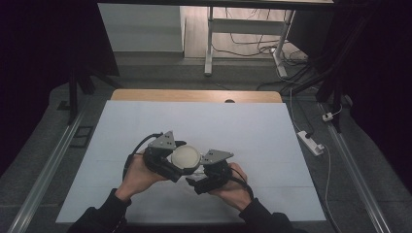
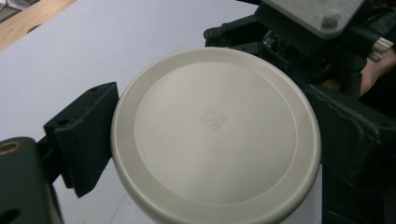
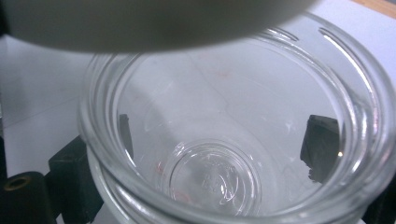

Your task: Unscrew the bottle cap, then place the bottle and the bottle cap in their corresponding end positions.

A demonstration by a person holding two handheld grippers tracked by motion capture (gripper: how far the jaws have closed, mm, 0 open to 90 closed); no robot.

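An off-white round lid [image 2: 215, 135] sits between the two black fingers [image 2: 84, 135] of my left gripper [image 1: 180, 159], which is shut on its rim. In the high view the lid [image 1: 187, 155] is at the near middle of the table. My right gripper [image 1: 199, 177] is shut on a clear, empty glass jar [image 3: 219, 154], its fingers [image 3: 320, 147] showing through the glass on both sides. The jar's mouth is uncovered. The lid [image 3: 140, 23] hangs blurred just above the mouth's far edge, close to it; whether they touch I cannot tell.
A white sheet [image 1: 145, 126] covers the table, with a wooden edge [image 1: 194, 95] at the far side. A power strip [image 1: 311, 141] and cables lie on the floor to the right. A white desk frame [image 1: 210, 43] stands beyond the table.
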